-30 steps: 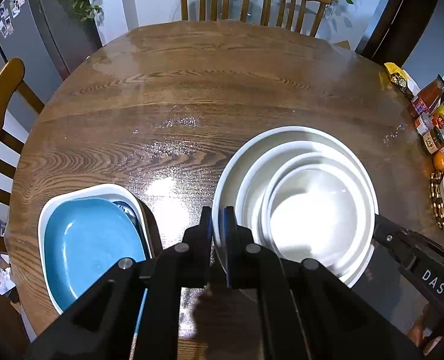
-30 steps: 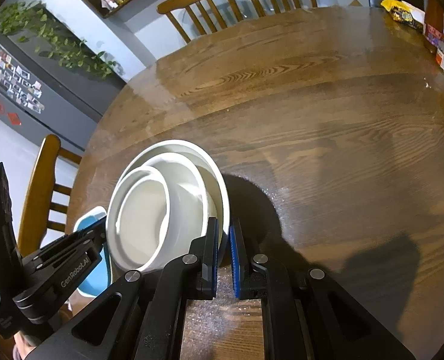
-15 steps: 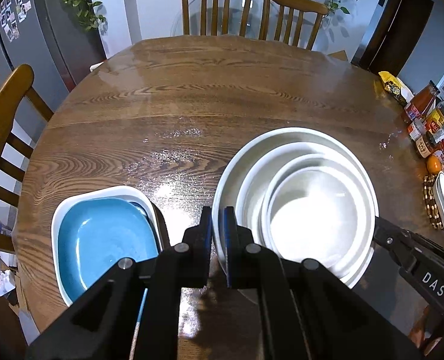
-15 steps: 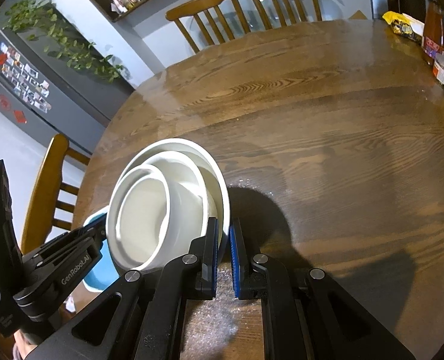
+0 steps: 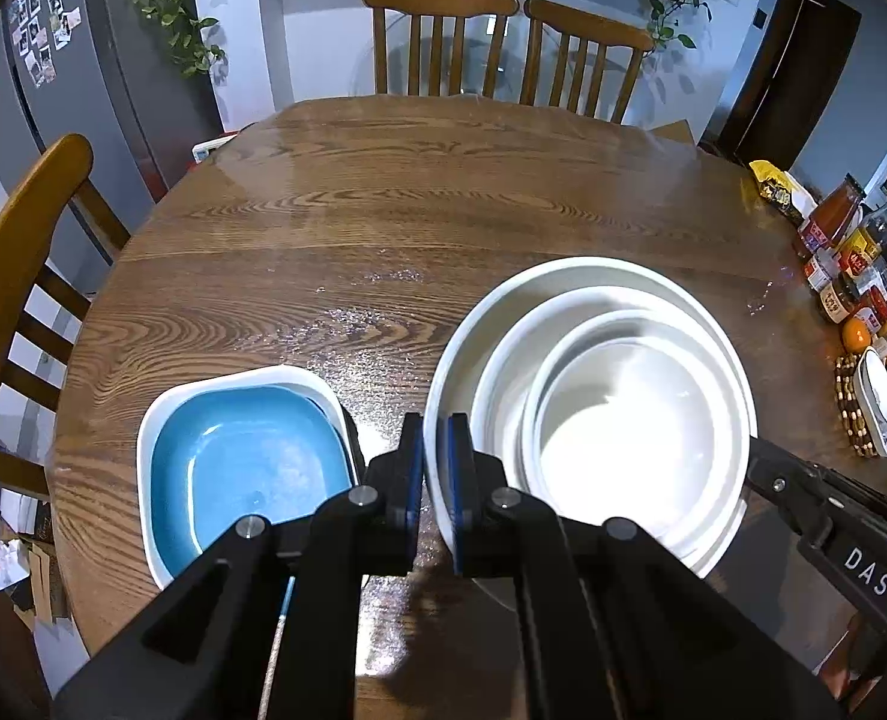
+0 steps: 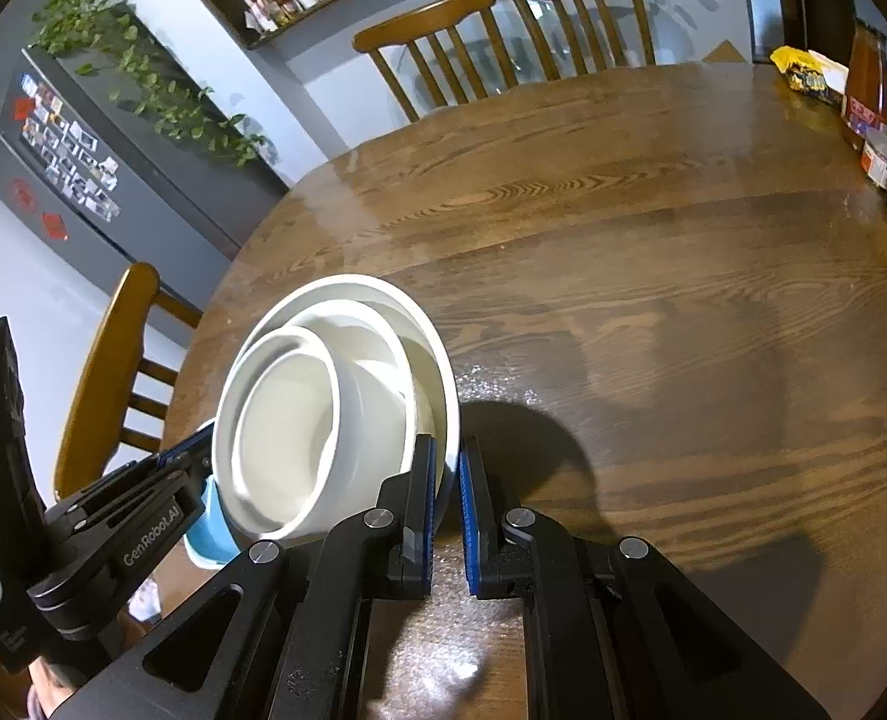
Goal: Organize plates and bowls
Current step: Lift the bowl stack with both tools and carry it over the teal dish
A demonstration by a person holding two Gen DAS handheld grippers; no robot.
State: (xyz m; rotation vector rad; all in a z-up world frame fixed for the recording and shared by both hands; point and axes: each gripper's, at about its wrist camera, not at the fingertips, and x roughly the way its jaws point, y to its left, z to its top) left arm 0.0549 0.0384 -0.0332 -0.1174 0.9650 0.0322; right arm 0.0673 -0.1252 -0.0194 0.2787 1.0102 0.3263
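Left wrist view: the left hand-held gripper (image 5: 436,468) is pinched narrow on the near-left rim of the big white bowl (image 5: 563,282), one blue pad outside the wall and one inside. Two smaller white bowls (image 5: 623,426) nest inside it, the innermost pushed toward the right. The right hand-held gripper (image 6: 446,480) clamps the opposite rim of the same big bowl, so the stack is held between the two. From the right wrist view a dark shadow (image 6: 521,438) lies on the tabletop (image 6: 653,276) beside the stack, which suggests it is lifted slightly, though whether its base is clear of the wood cannot be told for sure. Just left of the stack, a blue square dish (image 5: 245,468) sits inside a white square dish (image 5: 149,426) on the tabletop near its left edge. Bottles and jars (image 5: 839,252) crowd the right edge, well apart from the bowls, and wooden chairs (image 5: 503,42) stand at the far side.
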